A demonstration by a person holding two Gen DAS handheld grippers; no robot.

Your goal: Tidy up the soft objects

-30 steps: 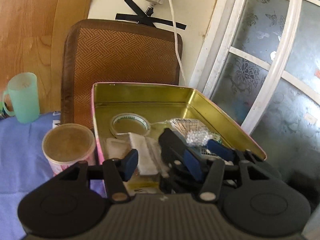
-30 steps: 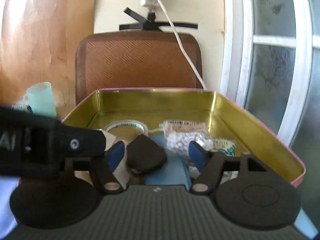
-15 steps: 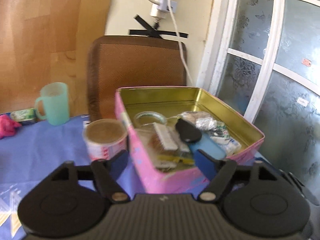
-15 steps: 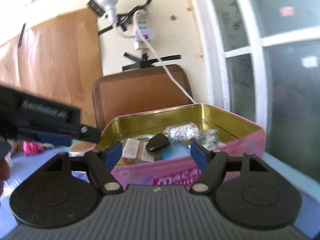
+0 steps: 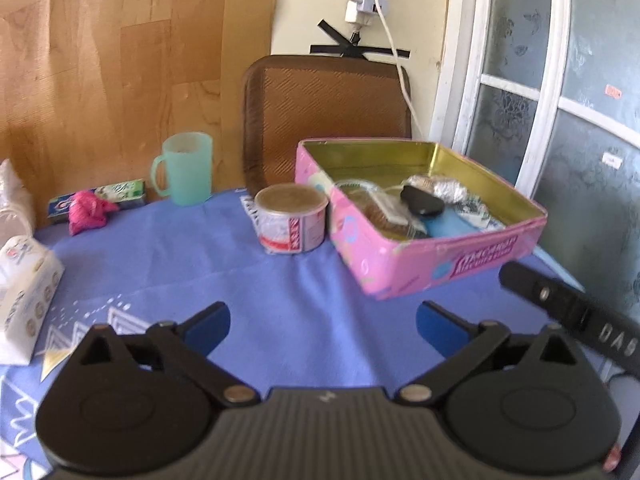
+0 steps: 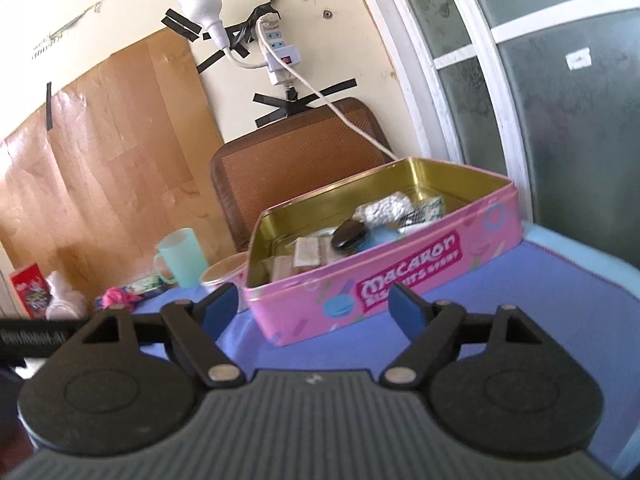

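Both fingers, left (image 5: 322,326) and right (image 6: 310,306), are spreading wider and empty, backed off the pink tin (image 5: 420,256), likely freeing room for the pink cloth (image 5: 86,216) left of it.

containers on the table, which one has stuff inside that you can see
The pink tin, open-topped with small items lying in it. The green mug shows nothing inside from here, and the round tub beside the tin is covered by a lid.
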